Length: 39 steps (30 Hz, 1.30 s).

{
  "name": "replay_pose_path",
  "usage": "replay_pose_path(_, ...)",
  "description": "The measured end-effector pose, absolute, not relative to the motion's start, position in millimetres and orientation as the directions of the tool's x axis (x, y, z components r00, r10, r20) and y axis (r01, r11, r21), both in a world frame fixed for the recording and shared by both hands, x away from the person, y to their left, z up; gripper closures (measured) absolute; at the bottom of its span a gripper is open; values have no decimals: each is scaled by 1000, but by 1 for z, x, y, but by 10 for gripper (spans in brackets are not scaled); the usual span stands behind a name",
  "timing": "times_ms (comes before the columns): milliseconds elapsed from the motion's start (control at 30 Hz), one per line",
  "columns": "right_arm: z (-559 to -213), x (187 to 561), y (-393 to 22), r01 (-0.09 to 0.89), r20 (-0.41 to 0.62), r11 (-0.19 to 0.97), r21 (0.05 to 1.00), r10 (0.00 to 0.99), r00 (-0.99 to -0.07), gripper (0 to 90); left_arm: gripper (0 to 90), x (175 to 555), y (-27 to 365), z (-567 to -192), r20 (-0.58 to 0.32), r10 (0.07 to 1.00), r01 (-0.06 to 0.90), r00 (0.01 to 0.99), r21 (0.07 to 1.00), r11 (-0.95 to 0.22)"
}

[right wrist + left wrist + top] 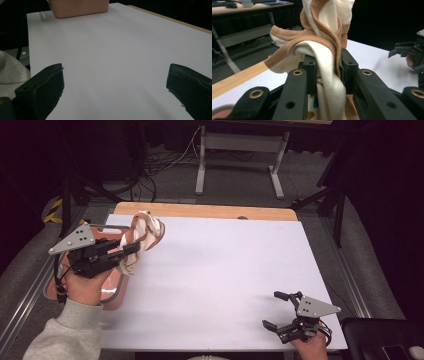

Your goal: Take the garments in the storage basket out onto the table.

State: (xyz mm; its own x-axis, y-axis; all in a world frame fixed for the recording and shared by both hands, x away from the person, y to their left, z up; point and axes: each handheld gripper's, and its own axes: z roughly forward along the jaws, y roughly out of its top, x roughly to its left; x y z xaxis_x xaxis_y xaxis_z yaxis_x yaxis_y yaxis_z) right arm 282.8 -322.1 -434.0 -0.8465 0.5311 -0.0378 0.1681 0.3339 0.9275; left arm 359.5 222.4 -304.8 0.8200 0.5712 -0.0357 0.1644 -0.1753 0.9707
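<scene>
A cream cloth with brown edges is squeezed tight by the left gripper; it is held up above the desk, near the pink tub. The right gripper is rested low on the desk; its fingers are spread wide and nothing is held.

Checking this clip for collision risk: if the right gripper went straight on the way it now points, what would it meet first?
Probably nothing near. The right gripper, jaws open and empty, looks along the bare white table. The first thing in that line looks like the pink bin at the far edge, though depth is hard to judge.
</scene>
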Motion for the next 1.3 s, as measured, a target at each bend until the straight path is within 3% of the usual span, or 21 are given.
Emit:
replay_pose_path(700,-434,283,-324,166,-36,331,929,528,-849,16,729,371,155,-312,-23,478,122,878,977,-178)
replay_pose_path(1300,-434,283,-324,167,-34,329,930,526,-850,17,726,377,118,-344,-58,422,141,905,976,-169)
